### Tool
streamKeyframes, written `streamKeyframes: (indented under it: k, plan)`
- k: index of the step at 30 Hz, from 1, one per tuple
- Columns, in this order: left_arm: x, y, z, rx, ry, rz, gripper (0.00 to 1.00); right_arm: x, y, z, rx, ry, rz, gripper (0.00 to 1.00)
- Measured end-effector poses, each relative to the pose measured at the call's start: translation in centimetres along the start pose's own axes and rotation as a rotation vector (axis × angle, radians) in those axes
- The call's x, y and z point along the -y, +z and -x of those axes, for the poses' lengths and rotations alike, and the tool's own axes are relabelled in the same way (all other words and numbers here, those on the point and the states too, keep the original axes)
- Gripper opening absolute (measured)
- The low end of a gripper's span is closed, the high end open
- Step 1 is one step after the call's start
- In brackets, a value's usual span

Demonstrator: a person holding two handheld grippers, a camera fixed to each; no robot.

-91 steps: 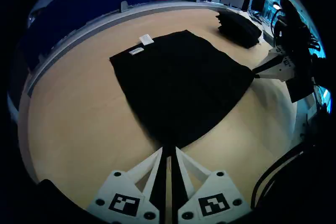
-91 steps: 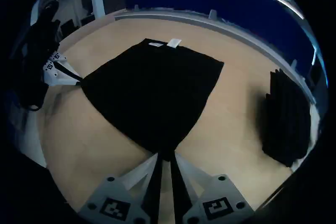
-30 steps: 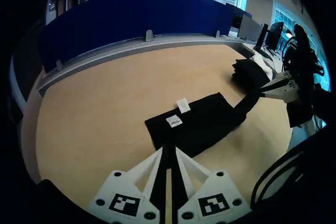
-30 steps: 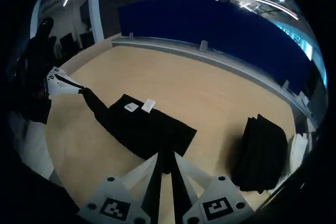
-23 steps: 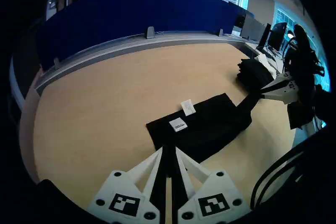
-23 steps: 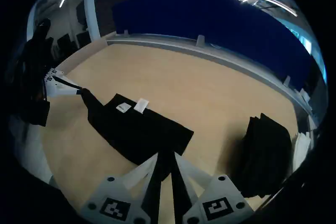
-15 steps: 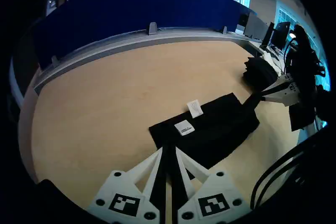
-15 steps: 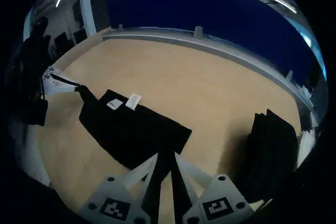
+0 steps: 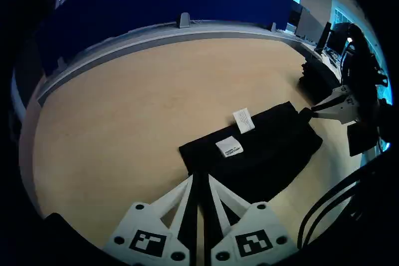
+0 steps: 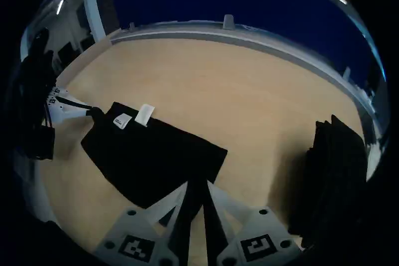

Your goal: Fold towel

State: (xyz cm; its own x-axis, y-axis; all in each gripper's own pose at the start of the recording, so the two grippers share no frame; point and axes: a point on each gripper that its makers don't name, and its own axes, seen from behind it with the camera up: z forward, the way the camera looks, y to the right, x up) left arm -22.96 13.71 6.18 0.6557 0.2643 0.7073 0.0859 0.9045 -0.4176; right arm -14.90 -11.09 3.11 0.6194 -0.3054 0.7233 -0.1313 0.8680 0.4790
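Note:
A black towel (image 9: 264, 151) lies doubled over on the wooden table (image 9: 124, 101), with two white labels (image 9: 229, 146) near its far edge. My left gripper (image 9: 200, 178) is shut on one corner of the upper layer, low over the table. In the left gripper view, my right gripper (image 9: 310, 112) pinches the other corner at the right. From the right gripper view the towel (image 10: 144, 161) spreads to the left of my right gripper (image 10: 197, 183), which is shut on its corner. The left gripper (image 10: 91, 110) holds the far left corner there.
A stack of folded dark towels (image 10: 334, 176) stands on the table's right side, also seen as the stack (image 9: 316, 74) beyond the right gripper. A blue partition (image 9: 149, 1) runs behind the table's grey back rim (image 10: 224, 29). A person's dark sleeve (image 10: 35, 111) holds the left gripper.
Three seconds ago the towel lay spread flat. Both grippers carried the near edge forward over it, and over the last second they sank lower toward the labelled edge.

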Motion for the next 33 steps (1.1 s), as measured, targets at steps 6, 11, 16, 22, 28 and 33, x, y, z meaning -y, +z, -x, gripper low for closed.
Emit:
streamKeyframes:
  k: [6, 11, 16, 22, 28, 33]
  plan:
    - [0.5, 0.9, -0.4, -0.001, -0.011, -0.003, 0.07, -0.3, 0.8, -0.4, 0.002, 0.007, 0.006, 0.13]
    - [0.8, 1.8, -0.6, 0.001, 0.002, -0.008, 0.08, -0.2, 1.4, -0.6, 0.007, 0.017, 0.006, 0.13]
    - [0.9, 2.3, -0.7, 0.006, 0.018, -0.011, 0.10, -0.5, 1.8, -1.1, -0.001, 0.034, 0.019, 0.15]
    - [1.0, 2.8, -0.8, 0.007, 0.024, -0.012, 0.18, -1.1, 2.3, -1.5, -0.004, 0.060, 0.048, 0.27]
    - [1.1, 2.6, -0.9, 0.004, 0.036, -0.013, 0.50, -1.6, 2.6, -1.9, -0.011, 0.068, 0.077, 0.65]
    - [0.8, 2.1, -1.0, -0.003, 0.036, 0.000, 0.75, -2.1, 2.2, -2.1, -0.024, 0.067, 0.113, 0.96]
